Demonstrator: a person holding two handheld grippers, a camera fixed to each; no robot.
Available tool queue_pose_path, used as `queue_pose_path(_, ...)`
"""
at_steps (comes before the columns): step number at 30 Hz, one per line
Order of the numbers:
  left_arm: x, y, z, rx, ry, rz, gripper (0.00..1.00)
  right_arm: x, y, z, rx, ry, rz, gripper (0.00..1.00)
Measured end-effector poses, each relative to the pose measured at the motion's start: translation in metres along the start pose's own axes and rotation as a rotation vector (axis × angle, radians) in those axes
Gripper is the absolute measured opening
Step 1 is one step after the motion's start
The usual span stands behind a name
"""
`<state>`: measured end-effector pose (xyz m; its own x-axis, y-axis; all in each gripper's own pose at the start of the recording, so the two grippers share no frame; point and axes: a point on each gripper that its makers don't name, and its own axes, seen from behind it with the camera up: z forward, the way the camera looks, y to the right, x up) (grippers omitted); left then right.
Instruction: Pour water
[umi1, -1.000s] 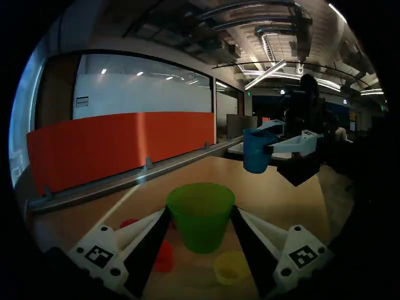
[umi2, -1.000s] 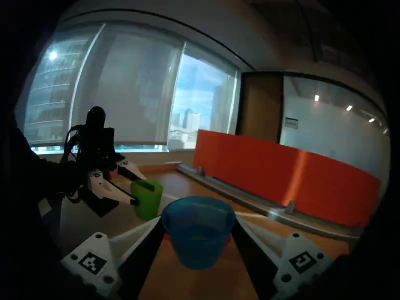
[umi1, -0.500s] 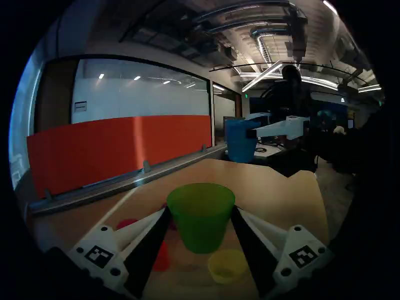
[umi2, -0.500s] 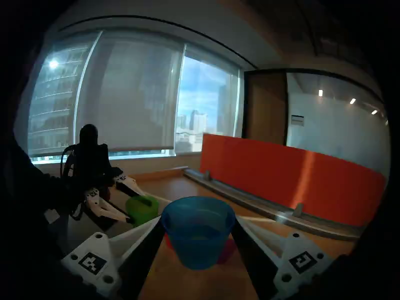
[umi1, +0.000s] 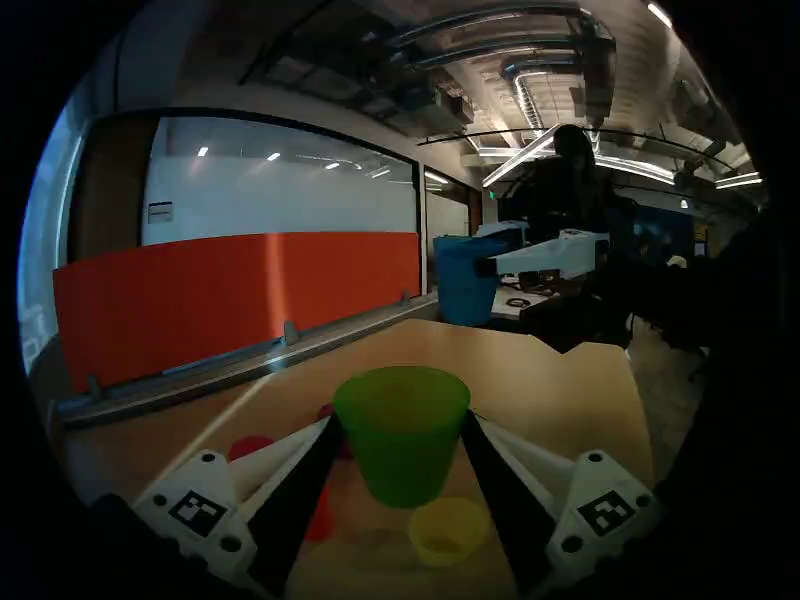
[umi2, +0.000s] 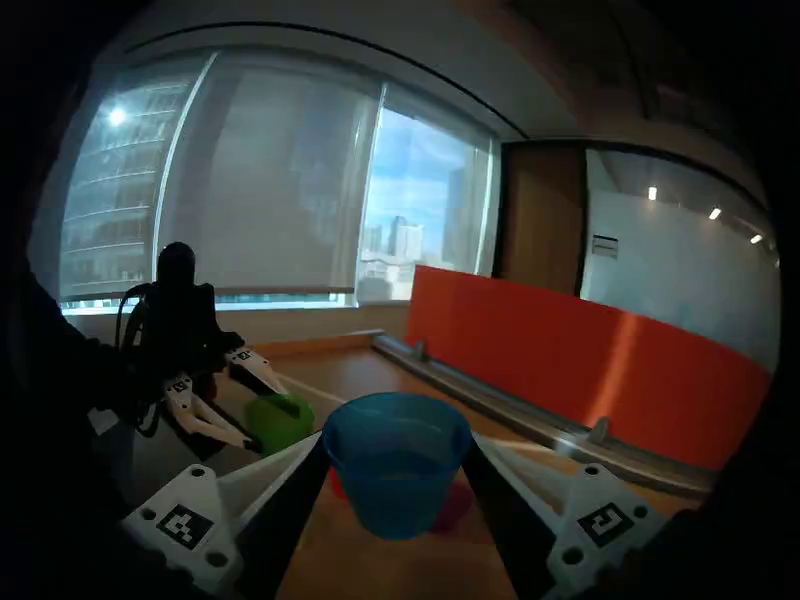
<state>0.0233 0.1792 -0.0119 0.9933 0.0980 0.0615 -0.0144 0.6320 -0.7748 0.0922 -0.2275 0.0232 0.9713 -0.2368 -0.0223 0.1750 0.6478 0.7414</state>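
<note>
Squarely between the right gripper's (umi2: 397, 450) white plastic fingers (umi2: 540, 475) sits the blue cup (umi2: 397, 480), a smooth, tapered, translucent tumbler with a round rim. It is pinched on both sides and held upright; a faint level line shows through its wall, though the liquid itself is hard to make out. In the left gripper view this cup hangs in the air toward the desk's far edge, well apart from the green one and higher. The green cup (umi1: 402, 440), of the same tapered plastic shape, is clamped upright by the left gripper (umi1: 402, 425), with both dark-lined fingers (umi1: 280, 465) pressed to its sides above the near part of the desk (umi1: 560, 385). On the pale wooden top, close to the near edge, stands a small yellow cup (umi1: 447, 530), open side up, and by the left finger sit red cups (umi1: 250, 445), partly hidden. Along the desk's left edge runs a grey metal rail (umi1: 250, 352) carrying a flat, matt orange partition (umi1: 230, 295), with a frosted glass wall (umi1: 280, 190) behind it. The right gripper view shows a tall window (umi2: 425, 210) with a pale roller blind (umi2: 260, 200).
</note>
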Motion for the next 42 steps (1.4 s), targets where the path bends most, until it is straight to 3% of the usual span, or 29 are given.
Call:
queue_pose_path(6,-0.002,0.004,0.0,-0.007,-0.001,-0.009,0.86,0.012,0.002,0.005,0.001,0.012,-0.053,0.91)
queue_pose_path(20,0.004,0.004,0.002,-0.021,0.0,-0.01,0.86,0.031,-0.001,0.018,-0.006,0.019,-0.252,0.91)
queue_pose_path(42,0.007,0.003,0.003,-0.023,0.0,-0.006,0.86,0.059,-0.015,0.04,-0.002,0.064,-0.512,0.91)
